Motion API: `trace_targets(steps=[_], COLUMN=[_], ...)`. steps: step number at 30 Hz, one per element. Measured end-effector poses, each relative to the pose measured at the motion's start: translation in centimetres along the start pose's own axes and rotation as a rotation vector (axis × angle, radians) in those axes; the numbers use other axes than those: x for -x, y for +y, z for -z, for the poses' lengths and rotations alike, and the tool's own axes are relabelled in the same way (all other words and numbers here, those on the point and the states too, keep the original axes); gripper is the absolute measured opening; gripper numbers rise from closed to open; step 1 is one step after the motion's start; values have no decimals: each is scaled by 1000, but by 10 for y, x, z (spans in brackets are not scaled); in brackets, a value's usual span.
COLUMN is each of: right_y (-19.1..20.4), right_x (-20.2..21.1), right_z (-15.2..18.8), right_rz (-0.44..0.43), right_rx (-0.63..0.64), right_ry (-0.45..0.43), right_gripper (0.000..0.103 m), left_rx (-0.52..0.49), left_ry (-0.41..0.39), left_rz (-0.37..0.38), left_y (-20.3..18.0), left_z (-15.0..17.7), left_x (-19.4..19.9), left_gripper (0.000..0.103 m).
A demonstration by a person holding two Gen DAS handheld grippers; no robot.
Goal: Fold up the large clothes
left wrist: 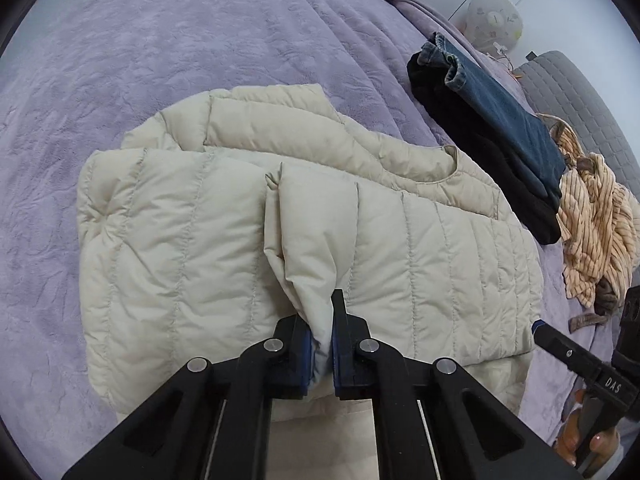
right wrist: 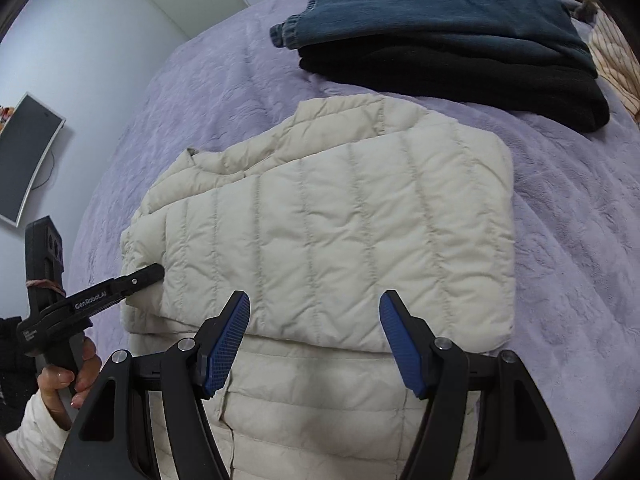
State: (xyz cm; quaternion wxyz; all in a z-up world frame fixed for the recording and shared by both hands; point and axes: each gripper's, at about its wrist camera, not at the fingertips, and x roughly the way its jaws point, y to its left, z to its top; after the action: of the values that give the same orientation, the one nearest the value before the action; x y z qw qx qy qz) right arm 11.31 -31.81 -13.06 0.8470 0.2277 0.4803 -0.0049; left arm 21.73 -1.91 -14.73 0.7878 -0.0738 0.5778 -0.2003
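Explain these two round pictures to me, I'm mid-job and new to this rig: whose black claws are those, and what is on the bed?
No robot here: a person holds a two-finger tool in each hand, each with a fisheye camera looking along its fingers. The left-hand view shows the left gripper shut on a pinch of the cream quilted jacket, which lies partly folded on the purple blanket. The right-hand view shows the right gripper open just above the same jacket, holding nothing. Behind lie folded jeans on a black garment, with a striped garment crumpled beside them.
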Motion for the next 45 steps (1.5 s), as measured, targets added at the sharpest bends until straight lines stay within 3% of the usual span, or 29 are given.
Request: trace_targets(steps=[9, 13, 18, 19, 23, 26, 32, 33, 34, 35, 36, 45], right_y=[-20, -28, -33, -35, -39, -42, -42, -42, -41, -40, -39, -21], right_x=[-17, -22, -24, -26, -37, -37, -36, -36, -34, -33, -32, -21], right_z=[-25, -24, -21, -22, -21, -20, -19, -19, -18, -18, -18, -28], right_rz=[28, 2, -5, -7, 0, -8, -10, -10, -11, -12, -14, -23], right_rx=[-49, -76, -79, -85, -93, -102, -86, -85, -85, -83, -80, -38], right_ry=[-4, 9, 20, 25, 52, 51, 51, 51, 51, 51, 51, 30], right_gripper=[71, 66, 66, 65, 44, 43, 43, 43, 43, 43, 43, 43], left_rx=[-10, -16, -60, -58, -40, -8, -47, -50, -48, -41, -33, -159], left_ry=[13, 24, -13, -14, -1, 2, -94, -102, -107, -115, -140, -177], left_rz=[-94, -118, -212, -221, -242, -259, -289, -288, -286, -287, -295, -299], left_y=[12, 16, 20, 23, 35, 42, 31, 30, 29, 28, 26, -13], left_z=[9, 13, 17, 17, 18, 17, 14, 13, 12, 11, 11, -10], left_x=[-2, 14, 41, 43, 43, 46, 63, 64, 64, 65, 67, 55], left_gripper=[9, 10, 10, 10, 10, 10, 10, 12, 25, 82, 101, 102])
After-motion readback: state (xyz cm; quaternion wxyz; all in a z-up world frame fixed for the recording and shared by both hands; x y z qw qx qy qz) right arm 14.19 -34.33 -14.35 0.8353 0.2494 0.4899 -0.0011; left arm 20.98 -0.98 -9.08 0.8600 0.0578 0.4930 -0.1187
